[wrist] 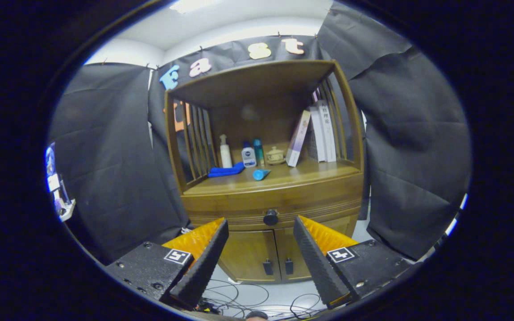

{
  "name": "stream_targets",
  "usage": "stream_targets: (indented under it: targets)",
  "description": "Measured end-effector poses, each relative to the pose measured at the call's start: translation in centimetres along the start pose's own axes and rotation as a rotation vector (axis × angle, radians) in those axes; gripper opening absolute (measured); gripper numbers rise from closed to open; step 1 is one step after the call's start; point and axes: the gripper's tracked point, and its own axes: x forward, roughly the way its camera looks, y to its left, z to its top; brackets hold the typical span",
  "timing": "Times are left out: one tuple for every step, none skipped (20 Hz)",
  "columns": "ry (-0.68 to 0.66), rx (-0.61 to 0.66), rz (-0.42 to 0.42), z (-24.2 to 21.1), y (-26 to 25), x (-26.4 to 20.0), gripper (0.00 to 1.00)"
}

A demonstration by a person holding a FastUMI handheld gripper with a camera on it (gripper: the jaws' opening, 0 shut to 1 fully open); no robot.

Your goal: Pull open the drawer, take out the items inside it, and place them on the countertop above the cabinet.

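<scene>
Gripper view faces a brown wooden cabinet (266,191) set against the black cloth wall. The gripper (260,225) hangs with its two black ribbed, orange-backed fingers (203,263) spread wide, empty, well short of the cabinet. Between their tips, farther off, sits the round dark knob (271,217) of the closed wooden drawer (279,203), so whatever lies inside is hidden. Above the drawer, the cabinet's flat top serves as the table (310,171). On it, from left to right, lie a folded blue cloth (225,170), a white pump bottle (225,151), a small white bottle with a blue cap (248,155), a slim teal bottle (259,151), a small cream lidded pot (275,155), and a blue tube (261,174) lying on its side nearer the front. A leaning pale book (298,138) and upright white books (323,131) stand at the right, partly behind slats. Below, two cupboard doors (250,258) are partly cut off by the fingers. Loose dark cables (239,298) trail across the floor, their ends out of sight.
</scene>
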Motion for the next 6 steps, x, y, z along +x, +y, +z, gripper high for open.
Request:
stream_targets:
  targets:
    - [-0.017,-0.013,0.006,0.8,0.1,-1.2,0.96]
    - [-0.034,-0.029,0.011,1.8,0.2,-2.5,0.96]
    - [-0.054,-0.044,0.018,2.8,0.3,-3.7,0.97]
    - [-0.069,-0.056,0.021,3.5,0.3,-4.6,0.97]
    - [-0.071,-0.062,0.02,3.7,0.2,-5.5,0.97]
    - [-0.073,-0.063,0.021,4.0,0.2,-6.3,0.97]
